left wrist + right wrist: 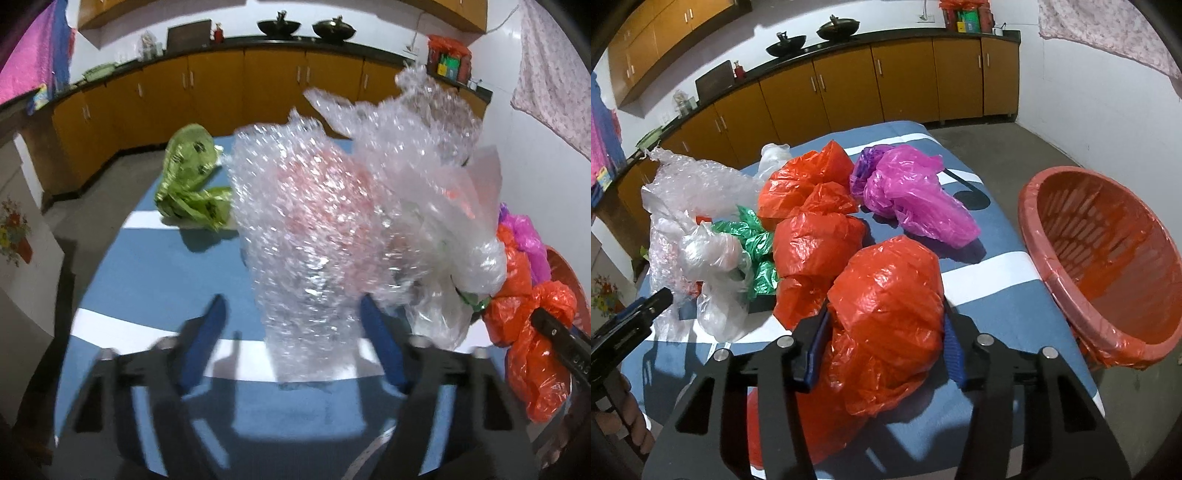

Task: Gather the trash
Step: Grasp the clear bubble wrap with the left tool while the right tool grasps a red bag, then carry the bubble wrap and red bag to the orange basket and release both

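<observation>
Trash is lying in crumpled heaps across a blue worktop (1015,310) with white stripes. Nearest the right-wrist camera, a bulging orange plastic bag (886,321) is sitting between the fingers of the right gripper (884,345), whose blue pads are pressing into its sides, clamped on it. Two more orange bags (812,206) are lying just behind it, making three. One magenta bag (916,195) is resting farther back, well apart from the grip. One green crinkled bag (753,236) and one clear bag (713,266) are touching a sheet of bubble wrap (690,184) on the left side. In the left-wrist view, the left gripper (295,332) is holding its fingers apart around the bubble wrap's lower end, only the right pad brushing it. One yellow-green bag (188,173) is lying alone at the far edge. One red basket (1108,258), lined with orange plastic, is leaning beside the worktop's right edge.
</observation>
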Available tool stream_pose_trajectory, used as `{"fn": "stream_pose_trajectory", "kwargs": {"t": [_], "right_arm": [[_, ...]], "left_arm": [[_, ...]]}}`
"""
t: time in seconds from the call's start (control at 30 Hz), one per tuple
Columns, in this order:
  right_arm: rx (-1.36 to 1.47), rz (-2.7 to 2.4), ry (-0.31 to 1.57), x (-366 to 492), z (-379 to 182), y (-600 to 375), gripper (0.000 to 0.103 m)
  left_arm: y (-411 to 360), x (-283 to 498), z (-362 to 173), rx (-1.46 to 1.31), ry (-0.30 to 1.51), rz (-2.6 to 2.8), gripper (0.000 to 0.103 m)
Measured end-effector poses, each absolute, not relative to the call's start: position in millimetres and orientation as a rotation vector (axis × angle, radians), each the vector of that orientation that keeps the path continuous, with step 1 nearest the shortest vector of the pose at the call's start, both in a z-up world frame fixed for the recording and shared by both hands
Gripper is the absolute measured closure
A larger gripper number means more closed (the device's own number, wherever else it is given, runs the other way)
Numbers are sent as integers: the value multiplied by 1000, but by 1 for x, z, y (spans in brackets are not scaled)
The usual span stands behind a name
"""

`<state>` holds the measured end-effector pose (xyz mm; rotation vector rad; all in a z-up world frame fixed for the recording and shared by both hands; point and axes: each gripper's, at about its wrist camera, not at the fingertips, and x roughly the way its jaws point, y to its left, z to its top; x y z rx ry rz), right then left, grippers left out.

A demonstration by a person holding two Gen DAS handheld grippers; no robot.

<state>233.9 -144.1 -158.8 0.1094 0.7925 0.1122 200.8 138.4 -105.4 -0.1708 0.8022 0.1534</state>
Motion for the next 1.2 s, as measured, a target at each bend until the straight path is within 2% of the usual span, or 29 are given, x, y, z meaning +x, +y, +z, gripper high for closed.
{"fn": "stream_pose_trajectory", "kwargs": {"t": [0.03,0.07,0.1,0.2,0.8,1.2], "right_arm": [[110,112,791,233,-159,-144,51],[110,113,790,233,-159,-144,52],[111,114,788,232,-158,-145,52],[113,122,780,228,-155,-146,55],[108,134,657,187,-115,-162,56],[95,27,536,161,-86,-214,56]], "left_arm": [[138,201,-106,-177,805,143,57],[139,200,-107,-185,807,132,71],[140,198,-107,-191,804,124,78],[140,188,-104,-180,781,116,89],[114,112,-31,-82,574,71,90],[42,105,6,-43,522,-118,90]]}}
